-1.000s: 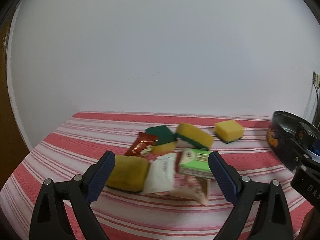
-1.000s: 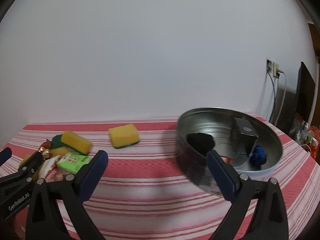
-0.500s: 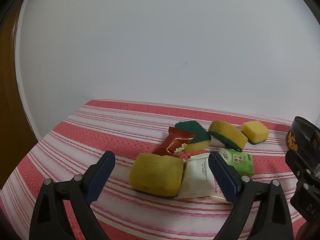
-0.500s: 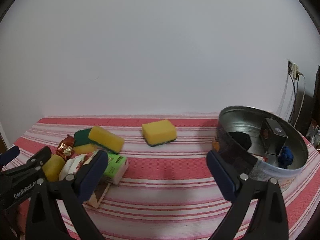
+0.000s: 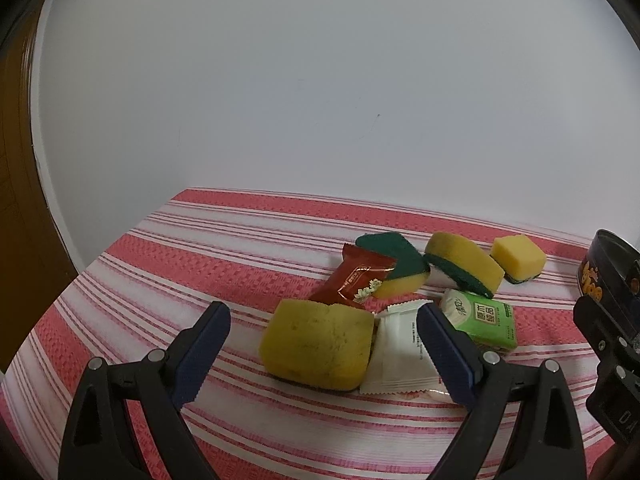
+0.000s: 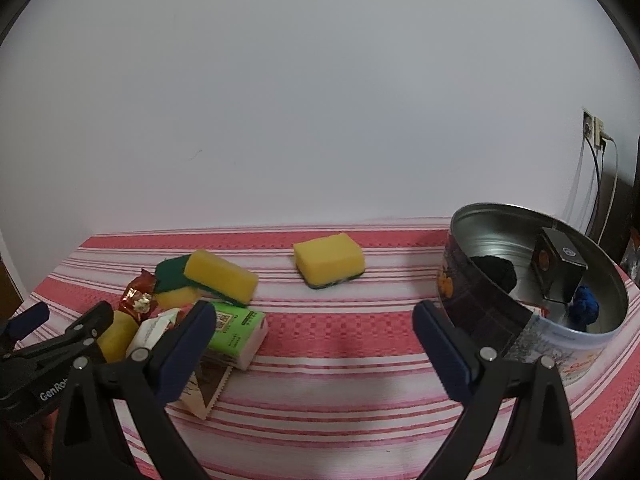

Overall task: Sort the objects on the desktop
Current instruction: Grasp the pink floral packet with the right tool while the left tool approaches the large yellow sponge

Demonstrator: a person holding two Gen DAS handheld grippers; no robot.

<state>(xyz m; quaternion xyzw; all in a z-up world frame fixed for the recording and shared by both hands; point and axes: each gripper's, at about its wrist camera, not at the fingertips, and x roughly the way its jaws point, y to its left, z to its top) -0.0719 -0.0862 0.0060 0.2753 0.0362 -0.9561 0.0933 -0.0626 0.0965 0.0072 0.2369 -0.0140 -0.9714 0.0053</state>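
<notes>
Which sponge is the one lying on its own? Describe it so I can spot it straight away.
Start at the round metal tin on the right of the striped cloth, then look toward the pile of sponges and packets on the left. Between them lies the lone sponge, a yellow block on a thin green base. It touches nothing, unlike the heaped ones.

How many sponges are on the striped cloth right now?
4: plain yellow sponge nearest the left gripper; green-topped sponge and leaning yellow-green sponge behind it; lone yellow sponge mid-cloth. Others may be hidden.
</notes>
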